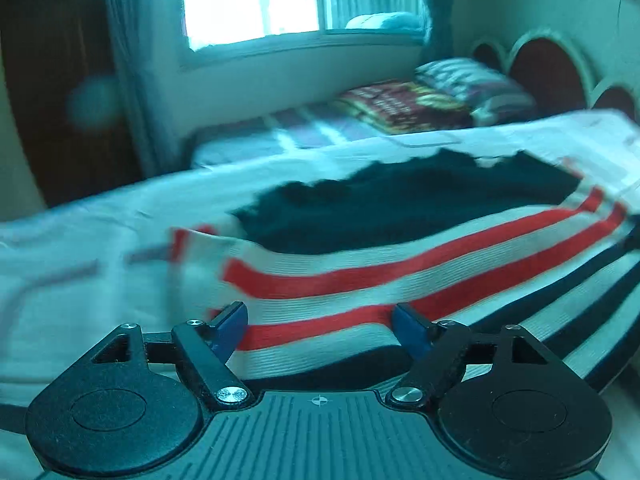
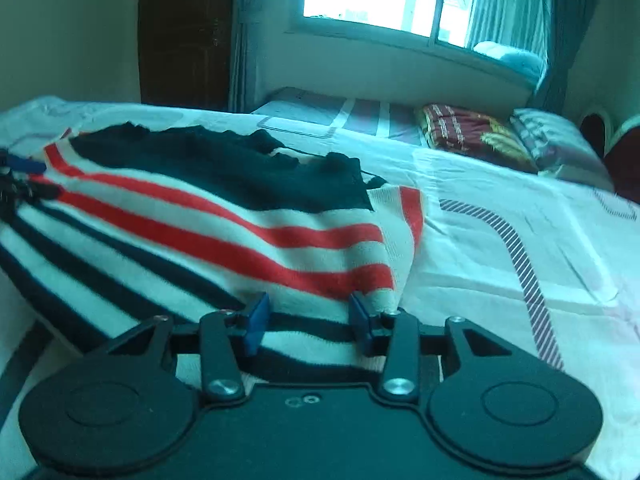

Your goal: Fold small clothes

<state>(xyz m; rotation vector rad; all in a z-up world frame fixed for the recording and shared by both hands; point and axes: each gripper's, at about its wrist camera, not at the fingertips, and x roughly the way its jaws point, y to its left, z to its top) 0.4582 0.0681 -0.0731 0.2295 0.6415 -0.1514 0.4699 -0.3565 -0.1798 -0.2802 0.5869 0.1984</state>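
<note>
1. The sweater (image 1: 360, 280) lies on the bed (image 1: 100, 240), spread across the pale sheet near its front edge.
2. Its long axis runs sideways across both views. The stripes follow that line: red and white bands toward the far side, dark and white bands toward the near edge.
3. The dark upper part lies at the far side, toward the window (image 1: 248, 0); its ragged outline hides whether a collar or sleeves sit there.
4. In the right wrist view one end of the sweater (image 2: 200, 220) is doubled over, a red-edged flap standing up by the bare sheet (image 2: 520, 240).
5. The left gripper (image 1: 318, 326) has its blue fingers (image 1: 230, 328) wide apart over the striped hem, with nothing pinched between them.
6. The right gripper (image 2: 308, 320) has its fingers (image 2: 256, 320) at a narrower gap. Cloth lies in the gap and the right finger sits against the folded edge, but the pads do not press on it.
7. In the right wrist view the left gripper (image 2: 24, 168) shows at the frame edge, mostly cut off.
8. The left wrist view is blurred, so weave and sheet pattern smear. The sweater's near edge is hidden behind both gripper bodies.
9. A pillow (image 1: 472, 84) and a folded blanket (image 1: 400, 104) lie on a second bed by the window.
</note>
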